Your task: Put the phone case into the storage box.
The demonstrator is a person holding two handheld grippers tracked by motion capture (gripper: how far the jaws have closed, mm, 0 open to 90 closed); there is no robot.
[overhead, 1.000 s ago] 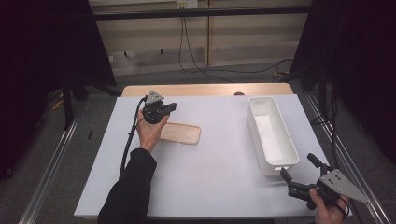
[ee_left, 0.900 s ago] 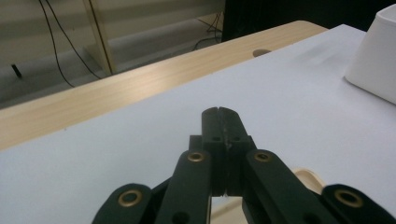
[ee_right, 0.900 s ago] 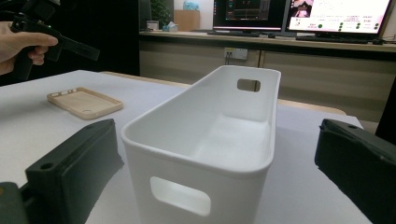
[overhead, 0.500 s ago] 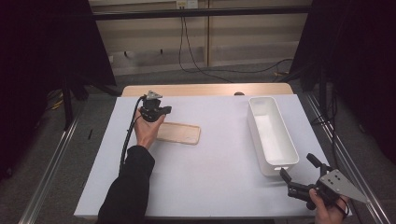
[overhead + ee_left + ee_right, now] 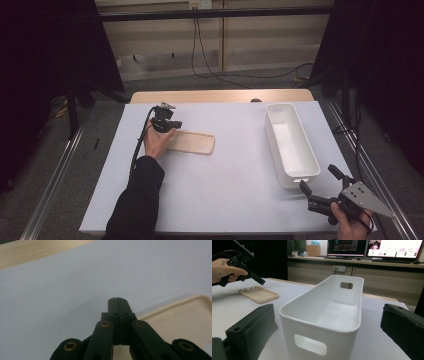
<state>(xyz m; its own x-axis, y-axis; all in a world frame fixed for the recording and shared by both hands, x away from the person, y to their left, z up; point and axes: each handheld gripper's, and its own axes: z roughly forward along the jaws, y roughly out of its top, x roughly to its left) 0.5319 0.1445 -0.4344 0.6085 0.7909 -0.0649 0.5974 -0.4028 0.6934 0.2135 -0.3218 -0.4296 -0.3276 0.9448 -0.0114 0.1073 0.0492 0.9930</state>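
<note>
Hovering with its jaws clenched empty at the near-left corner of the phone case (image 5: 190,142), which lies flat on the table (image 5: 225,190), the left gripper (image 5: 117,300) could nudge it aside (the right gripper (image 5: 322,187) waits released beside the bin (image 5: 295,172)).

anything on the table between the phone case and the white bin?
Nothing: bare white table between the phone case and the white bin, clear in the high view.

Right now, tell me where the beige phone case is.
In the high view the phone case lies flat on the white table, left of centre, beside the left gripper and well left of the white bin.
</note>
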